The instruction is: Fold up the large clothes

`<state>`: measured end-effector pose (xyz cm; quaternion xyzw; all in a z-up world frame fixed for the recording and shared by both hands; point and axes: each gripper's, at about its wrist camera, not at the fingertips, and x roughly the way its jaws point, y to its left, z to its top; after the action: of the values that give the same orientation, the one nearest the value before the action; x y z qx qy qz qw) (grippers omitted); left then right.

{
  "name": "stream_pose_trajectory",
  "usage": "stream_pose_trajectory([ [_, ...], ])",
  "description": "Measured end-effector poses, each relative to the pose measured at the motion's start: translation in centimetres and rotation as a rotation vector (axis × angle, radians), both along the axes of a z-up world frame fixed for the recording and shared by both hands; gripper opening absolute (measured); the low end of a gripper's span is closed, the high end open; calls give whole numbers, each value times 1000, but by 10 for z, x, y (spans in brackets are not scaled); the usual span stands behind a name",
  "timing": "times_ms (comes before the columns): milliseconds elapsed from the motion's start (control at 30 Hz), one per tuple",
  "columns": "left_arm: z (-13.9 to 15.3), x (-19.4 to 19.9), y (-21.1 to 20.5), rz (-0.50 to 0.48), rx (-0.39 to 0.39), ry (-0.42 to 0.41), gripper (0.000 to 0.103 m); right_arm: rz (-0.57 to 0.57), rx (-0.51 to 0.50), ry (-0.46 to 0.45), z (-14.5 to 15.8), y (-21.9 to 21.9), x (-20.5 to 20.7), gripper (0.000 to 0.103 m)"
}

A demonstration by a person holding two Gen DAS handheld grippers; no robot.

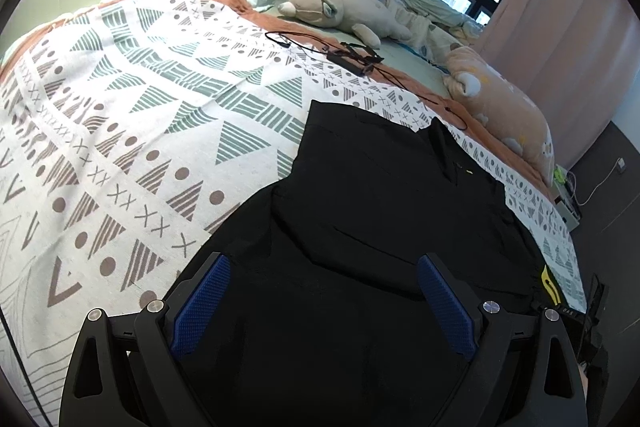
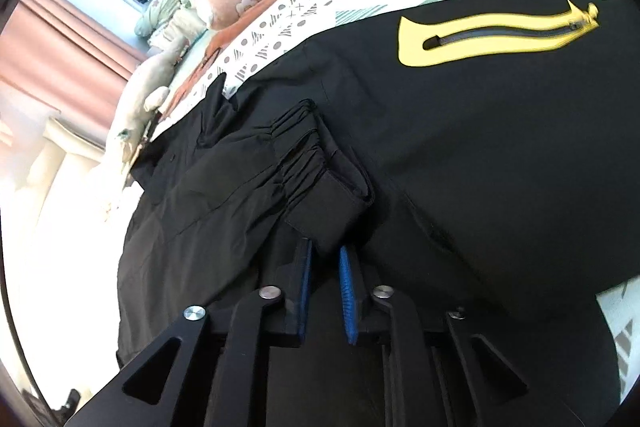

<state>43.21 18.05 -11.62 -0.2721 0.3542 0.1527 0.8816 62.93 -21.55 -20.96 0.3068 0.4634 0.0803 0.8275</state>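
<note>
Matt black cloth jacket [image 2: 460, 155]; woven cotton-like bedspread [image 1: 120, 131]; claw pads [image 1: 204, 303] knurled blue rubber.

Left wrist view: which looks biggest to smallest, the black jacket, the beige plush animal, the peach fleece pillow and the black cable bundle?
1. Black jacket, though it lies nearest the camera.
2. Beige plush animal and peach fleece pillow: too alike to rank.
3. Black cable bundle.

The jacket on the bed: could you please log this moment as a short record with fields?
garment: black jacket, lying on the patterned blanket
detail: yellow-trimmed zip pocket
left gripper: open above the jacket, holding nothing
right gripper: jaws narrow, at the sleeve cuff; grip unclear
also on bed: plush toy, black cable
</note>
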Motion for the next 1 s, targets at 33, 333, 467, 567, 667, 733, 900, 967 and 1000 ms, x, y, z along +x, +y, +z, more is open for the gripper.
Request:
stream_pose_trajectory([
  [33,1,0,0,1,-12,-4,95,-15,8,-7,3,-3,-5,29],
  [333,25,2,-39,-42,-62,-120,103,-167,-19,-106,46,-52,-63,59],
  [467,29,14,-68,-132,-43,-114,103,-232,-35,-105,46,-84,-90,59],
  [567,28,19,-82,-169,-57,-113,103,-300,-41,-123,50,-116,-105,59],
  [667,26,22,-91,-191,-58,-114,103,-396,-33,-143,53,-146,-117,59],
  [733,25,22,-94,-204,-58,-112,103,-446,-9,-158,53,-167,-123,59],
  [900,20,22,-88,-185,-77,-108,103,-535,-15,-169,46,-199,-122,59],
  [967,15,23,-84,-167,-92,-99,103,-566,-18,-173,44,-206,-121,59],
  [1000,13,24,-82,-159,-103,-94,103,-587,-27,-175,43,-210,-119,59],
])
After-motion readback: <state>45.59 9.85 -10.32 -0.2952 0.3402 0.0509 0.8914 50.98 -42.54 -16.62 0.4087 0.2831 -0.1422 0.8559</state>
